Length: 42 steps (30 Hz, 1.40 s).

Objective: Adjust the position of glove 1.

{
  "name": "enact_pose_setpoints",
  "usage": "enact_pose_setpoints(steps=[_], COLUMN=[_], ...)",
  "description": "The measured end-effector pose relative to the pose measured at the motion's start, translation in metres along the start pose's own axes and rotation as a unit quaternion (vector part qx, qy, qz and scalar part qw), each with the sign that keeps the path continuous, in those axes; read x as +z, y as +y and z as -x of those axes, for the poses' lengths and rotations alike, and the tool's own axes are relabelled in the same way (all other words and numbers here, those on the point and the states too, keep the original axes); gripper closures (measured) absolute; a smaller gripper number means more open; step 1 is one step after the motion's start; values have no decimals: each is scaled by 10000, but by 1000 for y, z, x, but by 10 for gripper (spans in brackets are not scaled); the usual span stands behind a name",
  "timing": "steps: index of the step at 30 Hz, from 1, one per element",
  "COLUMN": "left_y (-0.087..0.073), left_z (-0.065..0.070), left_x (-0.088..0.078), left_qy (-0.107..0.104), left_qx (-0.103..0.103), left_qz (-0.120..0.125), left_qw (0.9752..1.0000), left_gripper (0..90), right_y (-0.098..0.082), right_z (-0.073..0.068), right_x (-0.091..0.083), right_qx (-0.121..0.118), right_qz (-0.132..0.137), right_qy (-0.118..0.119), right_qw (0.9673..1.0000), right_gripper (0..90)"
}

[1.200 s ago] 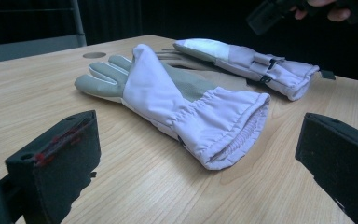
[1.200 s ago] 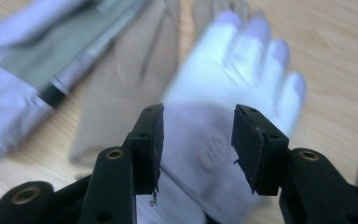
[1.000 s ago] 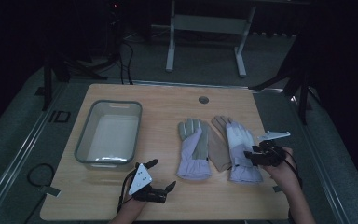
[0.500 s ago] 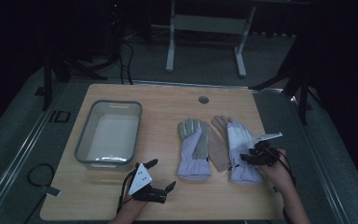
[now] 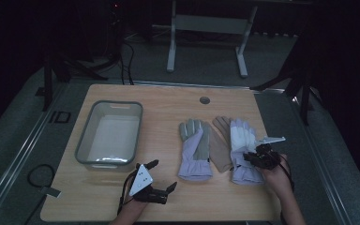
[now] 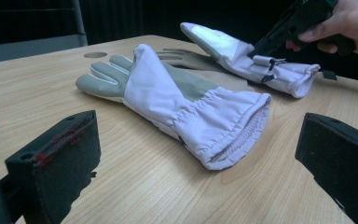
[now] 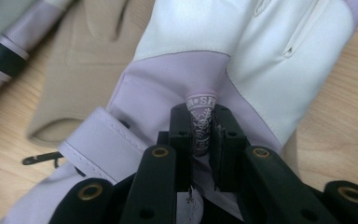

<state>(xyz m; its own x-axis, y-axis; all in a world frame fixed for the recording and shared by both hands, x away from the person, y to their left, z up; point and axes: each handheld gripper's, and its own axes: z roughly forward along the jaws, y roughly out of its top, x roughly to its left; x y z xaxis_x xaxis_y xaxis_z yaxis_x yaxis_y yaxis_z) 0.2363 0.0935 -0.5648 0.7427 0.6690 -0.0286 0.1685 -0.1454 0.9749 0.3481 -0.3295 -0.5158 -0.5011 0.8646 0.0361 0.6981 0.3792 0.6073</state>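
- Fingers of the right gripper [image 7: 200, 135] have just been closing and now pinch a fold of the white-and-lilac glove [image 7: 242, 56], lying right of the grey bin [image 5: 110, 133].
- Left gripper [image 5: 161, 176] sits wide open, below that bin.
- Grasp step looks done; next, likely a clean lift toward the bin.

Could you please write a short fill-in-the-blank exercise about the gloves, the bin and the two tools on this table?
1. The right tool pinches a fold of the lavender and ____ glove.
2. The clear plastic bin stands to the ____ of both gloves in the high view.
3. The left tool has its jaws ____, with nothing between them.
4. The grey-palmed glove lies ____ on the wooden table.

Missing words: white; left; open; flat
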Motion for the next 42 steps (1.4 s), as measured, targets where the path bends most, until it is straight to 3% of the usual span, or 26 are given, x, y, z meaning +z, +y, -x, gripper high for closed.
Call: enact_pose_setpoints(steps=[14, 20, 29, 33, 35, 38, 42], left_y=[0, 0, 0, 0, 0, 0, 0], left_z=[0, 0, 0, 1, 1, 1, 1], left_x=[0, 0, 0, 0, 0, 0, 0], left_qy=[17, 21, 14, 8, 12, 5, 0], left_qx=[6, -1, 6, 23, 24, 22, 32], left_qz=[4, 0, 5, 6, 5, 8, 8], left_qw=[10000, 10000, 10000, 10000, 10000, 10000, 10000], left_gripper=[0, 1, 1, 0, 1, 0, 1], right_y=[11, 26, 61, 82, 84, 101, 109], right_z=[9, 0, -29, -53, -56, -82, -102], right_x=[-57, -76, -90, -81, -80, -69, -56], right_qx=[208, 161, -47, -150, -151, -215, -273], right_qz=[595, 780, 985, 960, 950, 922, 853], right_qy=[45, 102, 84, 159, 172, 351, 462], right_qw=[9980, 9968, 9951, 9951, 9952, 9949, 9949], right_gripper=[814, 813, 812, 811, 811, 811, 811])
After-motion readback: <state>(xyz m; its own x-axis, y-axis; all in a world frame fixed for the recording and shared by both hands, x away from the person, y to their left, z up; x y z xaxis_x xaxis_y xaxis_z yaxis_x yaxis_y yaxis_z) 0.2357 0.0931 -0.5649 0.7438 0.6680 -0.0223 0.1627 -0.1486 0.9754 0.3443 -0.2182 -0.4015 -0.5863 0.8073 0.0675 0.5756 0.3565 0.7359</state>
